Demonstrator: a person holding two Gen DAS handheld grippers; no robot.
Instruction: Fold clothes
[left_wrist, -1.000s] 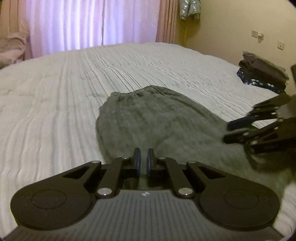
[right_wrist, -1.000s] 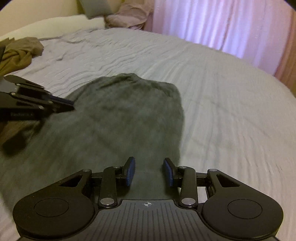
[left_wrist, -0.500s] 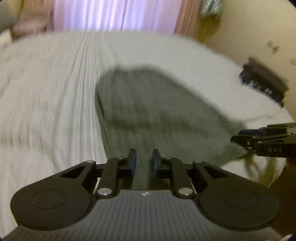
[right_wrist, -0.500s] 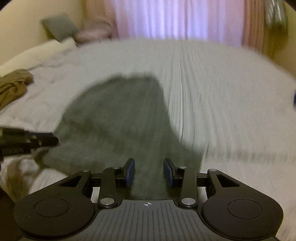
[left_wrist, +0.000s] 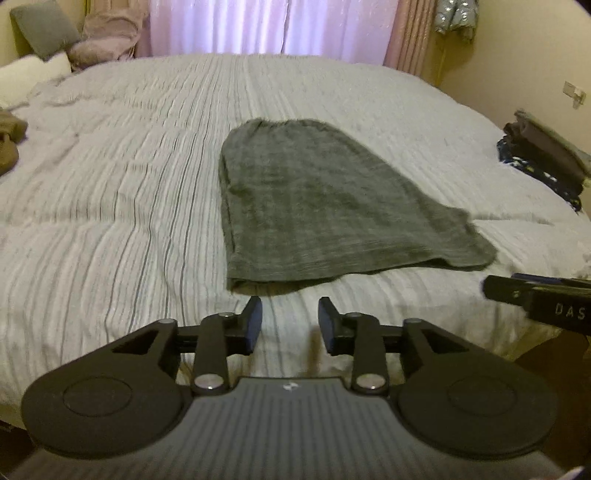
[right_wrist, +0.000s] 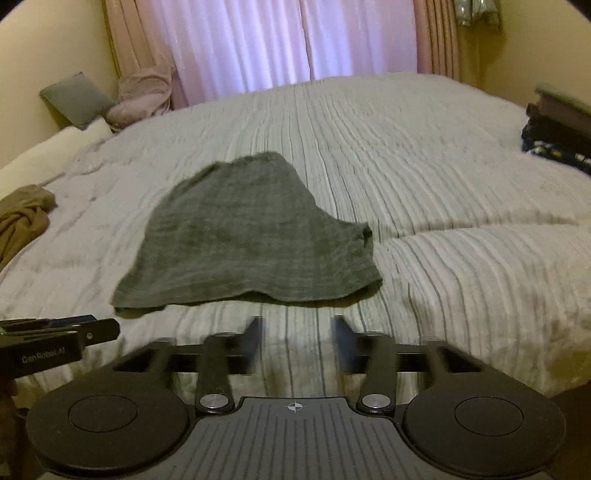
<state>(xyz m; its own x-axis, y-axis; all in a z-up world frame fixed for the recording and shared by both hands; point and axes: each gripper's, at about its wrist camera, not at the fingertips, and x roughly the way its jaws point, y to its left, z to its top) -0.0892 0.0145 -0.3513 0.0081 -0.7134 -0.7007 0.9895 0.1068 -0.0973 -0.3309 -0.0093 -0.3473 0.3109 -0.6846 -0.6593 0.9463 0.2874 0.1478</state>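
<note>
A dark grey garment (left_wrist: 325, 206) lies flat on the striped grey bedspread (left_wrist: 110, 206), folded lengthwise, its waistband at the far end. It shows in the right wrist view too, as the grey garment (right_wrist: 251, 236). My left gripper (left_wrist: 290, 317) hangs just short of the near hem, jaws opening, nothing between them. My right gripper (right_wrist: 297, 334) is likewise pulled back from the hem, jaws opening wide and empty, its fingers blurred. Each gripper shows at the edge of the other's view: the right gripper (left_wrist: 496, 290) and the left gripper (right_wrist: 107, 328).
A stack of folded dark clothes (left_wrist: 543, 155) sits at the bed's right edge. A crumpled brown garment (right_wrist: 22, 218) lies at the left. Pillows (left_wrist: 40, 33) and a pink blanket are at the head. Pink curtains (right_wrist: 295, 44) hang behind. The bed's near edge is below the grippers.
Both grippers let go of the grey garment, opened and drew back toward the bed's near edge. The garment now lies free on the bedspread.
</note>
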